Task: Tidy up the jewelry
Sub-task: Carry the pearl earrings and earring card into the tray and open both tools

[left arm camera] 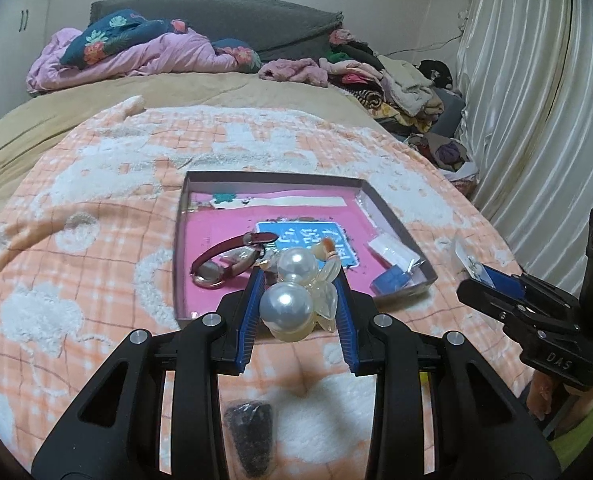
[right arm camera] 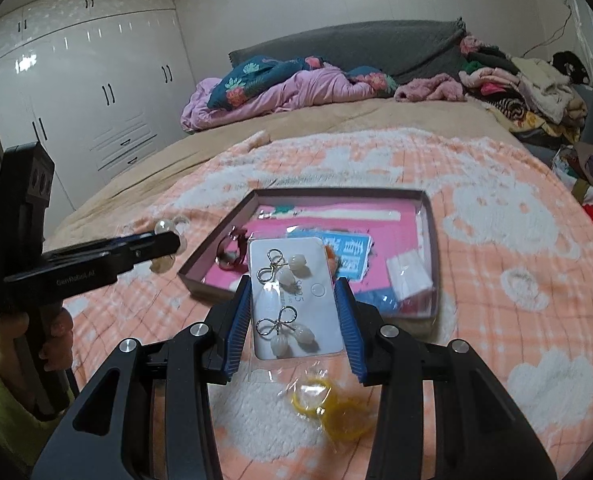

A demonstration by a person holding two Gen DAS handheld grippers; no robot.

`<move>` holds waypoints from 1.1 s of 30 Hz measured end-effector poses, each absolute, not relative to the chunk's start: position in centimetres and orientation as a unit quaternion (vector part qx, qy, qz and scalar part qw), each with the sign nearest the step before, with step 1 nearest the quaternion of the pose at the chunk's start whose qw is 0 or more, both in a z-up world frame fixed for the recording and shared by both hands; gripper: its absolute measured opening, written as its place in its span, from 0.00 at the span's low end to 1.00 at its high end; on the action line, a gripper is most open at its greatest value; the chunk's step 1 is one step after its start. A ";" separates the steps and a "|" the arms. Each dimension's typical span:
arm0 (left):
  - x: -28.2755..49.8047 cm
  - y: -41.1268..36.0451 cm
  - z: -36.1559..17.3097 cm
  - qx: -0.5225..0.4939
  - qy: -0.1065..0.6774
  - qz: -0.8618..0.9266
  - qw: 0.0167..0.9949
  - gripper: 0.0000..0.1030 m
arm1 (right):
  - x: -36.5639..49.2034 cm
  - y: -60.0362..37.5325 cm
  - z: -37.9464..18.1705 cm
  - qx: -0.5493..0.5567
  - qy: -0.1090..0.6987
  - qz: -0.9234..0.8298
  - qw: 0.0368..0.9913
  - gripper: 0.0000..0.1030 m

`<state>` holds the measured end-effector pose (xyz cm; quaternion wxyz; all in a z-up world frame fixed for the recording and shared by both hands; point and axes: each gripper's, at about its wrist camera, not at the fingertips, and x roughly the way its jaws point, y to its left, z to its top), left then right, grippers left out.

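left wrist view: left gripper [left arm camera: 298, 280] is clamped on a pearl hair clip [left arm camera: 292, 296], two big white pearls plus translucent petal pieces, blue pads pressing both sides. clip hangs in the air over the near edge of the shallow box [left arm camera: 392, 216] lying on the orange and white blanket [left arm camera: 96, 200]. inside the box: pink lining, a dark red strap watch [left arm camera: 226, 258] at the left, a blue printed card [left arm camera: 316, 240] mid, a small white packet [left arm camera: 388, 250] and a blue piece [left arm camera: 390, 282] at the right corner. the clip blocks the view of part of the card and the box's near centre. a dark blurred object [left arm camera: 250, 436] lies on the blanket under the gripper, can't tell what it is.

right wrist view: right gripper [right arm camera: 294, 312] is gripping an earring card [right arm camera: 296, 300] in a clear sleeve, two bow-shaped earrings with pale drops on it, pads on both long edges. the card is held above the blanket, just in front of the box's near wall, and covers part of the box interior. a yellow ring-like thing [right arm camera: 332, 412] in clear plastic lies on the blanket below the card.

around: tan bedcover [right arm camera: 336, 120] behind, crumpled pink and floral bedding [right arm camera: 280, 88], clothes pile [right arm camera: 528, 92] at the right, white wardrobe [right arm camera: 96, 100] at the left, curtain [left arm camera: 536, 120] on the far right. a hand [right arm camera: 52, 340] with a green sleeve holds the left gripper's handle.
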<state>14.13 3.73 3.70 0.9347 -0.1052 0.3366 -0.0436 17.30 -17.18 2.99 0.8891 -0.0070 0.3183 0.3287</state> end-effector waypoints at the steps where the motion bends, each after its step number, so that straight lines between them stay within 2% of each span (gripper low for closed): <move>1: 14.4 3.6 3.9 -0.107 0.336 -0.047 0.935 0.25 | 17.4 -17.2 3.2 -0.008 0.316 0.327 0.891 0.39; 13: 17.8 1.5 6.0 -0.064 0.321 -0.059 0.943 0.25 | 19.7 -17.9 5.5 -0.004 0.280 0.311 0.908 0.39; 33: 22.7 0.0 3.8 -0.037 0.342 -0.077 0.936 0.25 | 24.5 -18.8 5.3 0.000 0.284 0.268 0.921 0.39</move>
